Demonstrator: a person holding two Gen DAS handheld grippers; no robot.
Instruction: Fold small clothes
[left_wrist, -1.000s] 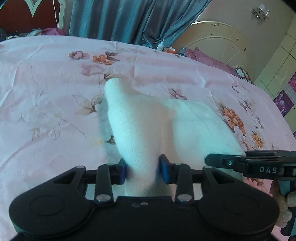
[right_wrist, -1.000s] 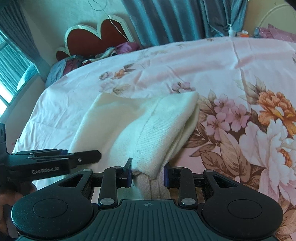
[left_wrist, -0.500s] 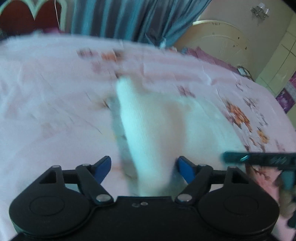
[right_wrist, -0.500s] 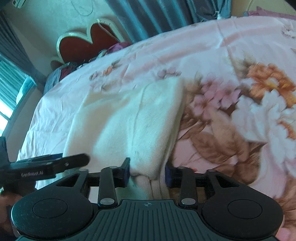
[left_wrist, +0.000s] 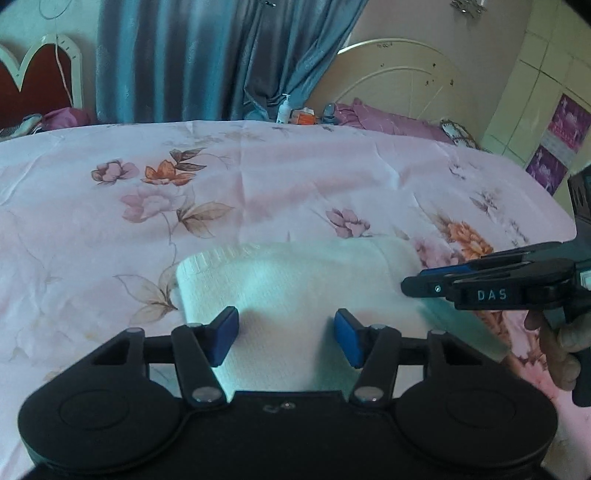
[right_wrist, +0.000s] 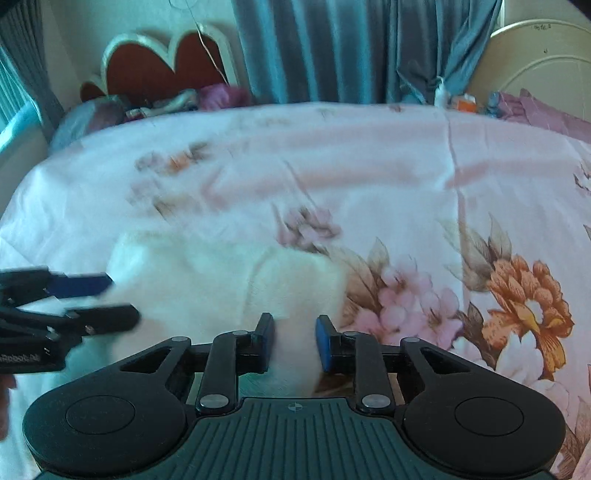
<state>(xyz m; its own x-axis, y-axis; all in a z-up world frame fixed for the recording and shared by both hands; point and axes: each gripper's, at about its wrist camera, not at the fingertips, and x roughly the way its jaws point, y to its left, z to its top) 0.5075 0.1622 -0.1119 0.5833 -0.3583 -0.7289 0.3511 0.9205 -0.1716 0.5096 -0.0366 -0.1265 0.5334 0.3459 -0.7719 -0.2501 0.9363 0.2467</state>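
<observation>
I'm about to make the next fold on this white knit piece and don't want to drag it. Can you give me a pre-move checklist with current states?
1. White knit garment lies flat on the floral bedsheet: ok.
2. Left gripper clear of cloth: ok, pads apart, jaws closing.
3. Right gripper grip settled: cannot tell, jaws closing around a fold, view blurred.
4. Grippers apart from each other: ok.
5. Bare sheet beyond the garment for folding: ok.

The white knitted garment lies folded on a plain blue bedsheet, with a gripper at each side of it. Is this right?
Not quite: the bedsheet is pink with a flower print, not plain blue, as the left wrist view shows. The white knitted garment does lie folded on it, with a gripper at each side.
</observation>
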